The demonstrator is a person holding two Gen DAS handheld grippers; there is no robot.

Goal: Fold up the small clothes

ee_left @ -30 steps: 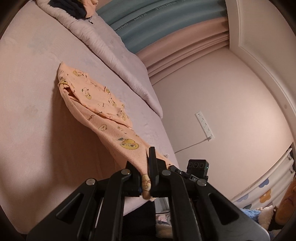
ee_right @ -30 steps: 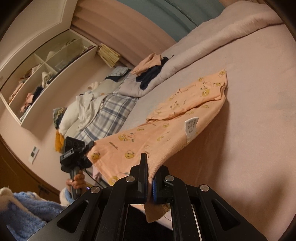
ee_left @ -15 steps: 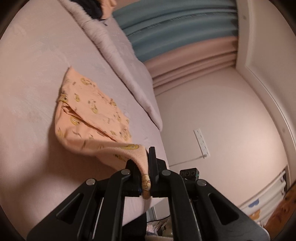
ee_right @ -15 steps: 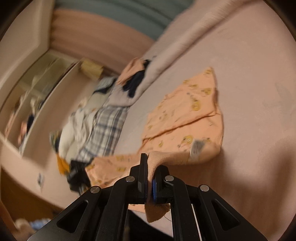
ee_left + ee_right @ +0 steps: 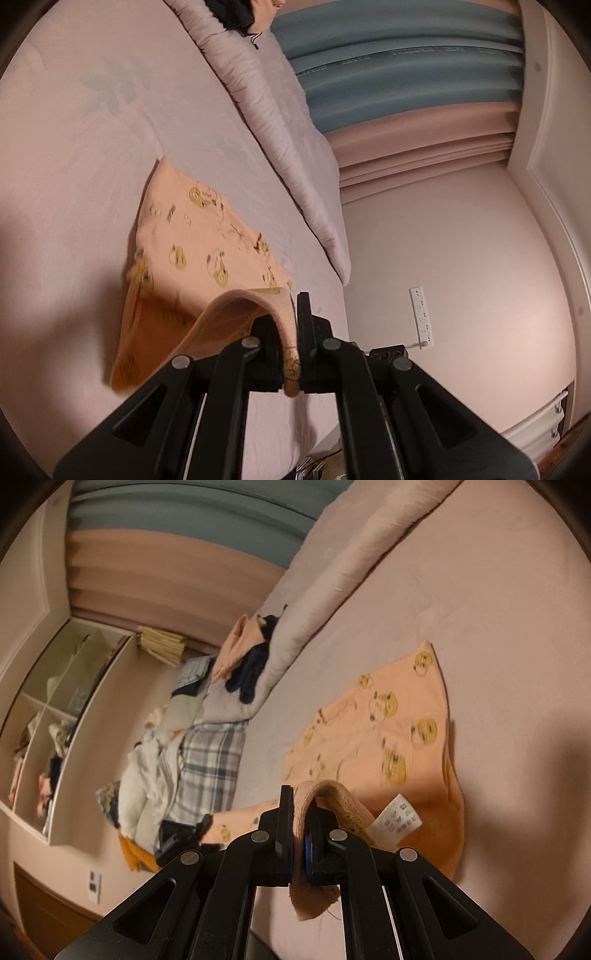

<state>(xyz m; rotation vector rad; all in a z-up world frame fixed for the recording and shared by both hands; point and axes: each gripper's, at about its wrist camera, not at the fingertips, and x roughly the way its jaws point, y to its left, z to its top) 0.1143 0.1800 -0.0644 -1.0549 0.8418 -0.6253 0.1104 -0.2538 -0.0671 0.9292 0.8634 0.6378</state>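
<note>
Pink bed sheet (image 5: 74, 155) lies ahead of both our tongs. Left tongs (image 5: 291, 334) and right tongs (image 5: 300, 819) each stay clamped on the peach duck-print garment (image 5: 207, 243), its hem curling over them.

Left gripper (image 5: 291, 354) and right gripper (image 5: 300, 834), jaws of both clamped tight on cloth.

Right gripper (image 5: 300, 834) pinches the orange garment's (image 5: 388, 731) hem above the bed (image 5: 498, 609).

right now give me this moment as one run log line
step: fold in progress | left hand-held gripper: shut on orange garment hem | right hand-held gripper: shut on same hem | garment: partly doubled over on bed
</note>
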